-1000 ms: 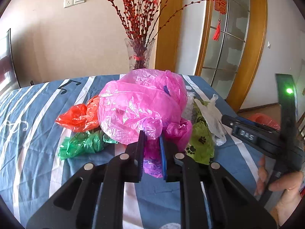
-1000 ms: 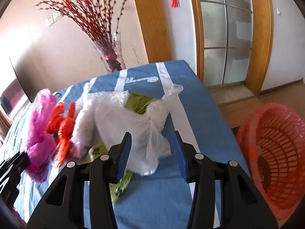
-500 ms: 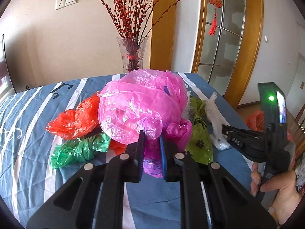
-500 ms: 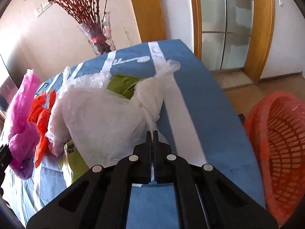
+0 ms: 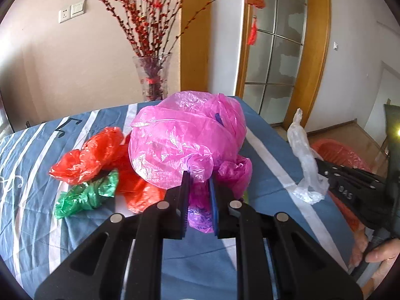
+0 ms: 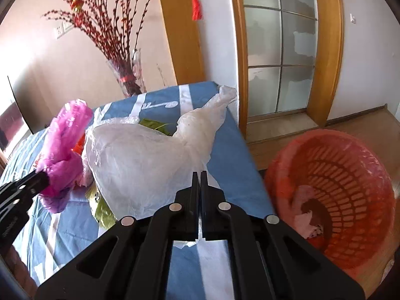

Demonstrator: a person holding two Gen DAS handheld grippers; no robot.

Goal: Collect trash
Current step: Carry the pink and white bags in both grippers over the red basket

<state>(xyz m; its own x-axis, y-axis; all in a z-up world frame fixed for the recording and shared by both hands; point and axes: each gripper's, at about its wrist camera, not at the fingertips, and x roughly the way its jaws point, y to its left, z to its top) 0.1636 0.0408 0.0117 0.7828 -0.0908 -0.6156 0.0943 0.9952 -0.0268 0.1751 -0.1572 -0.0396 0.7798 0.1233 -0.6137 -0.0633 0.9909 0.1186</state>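
In the left wrist view, the left gripper sits at the lower centre of the frame. Its two black fingers stand narrow, and they pinch the gathered lower part of a large crumpled pink plastic bag, which fills the middle of the picture. To the left of this bag lie a crumpled red plastic bag and, just below it, a small crumpled green plastic bag; the red and the green bag touch each other. All of them rest on a table with a blue cloth with white stripes. Behind the pink bag, near the top centre, a clear glass vase with red berry branches stands on the far edge of the table.

In the right wrist view, the right gripper is at the lower centre. Its jaws have just been closing and now are pressed together on a thin fold of a thin white translucent plastic bag, which spreads over the middle of the frame with its knotted end pointing to the upper right. A piece of green printed plastic shows under its left edge. At the lower right of this frame a round orange plastic basket with slotted walls stands on the wooden floor, beside the table edge, with some crumpled pale scraps inside. At the right edge of the left view, a person's hand holds the handle of the right gripper.
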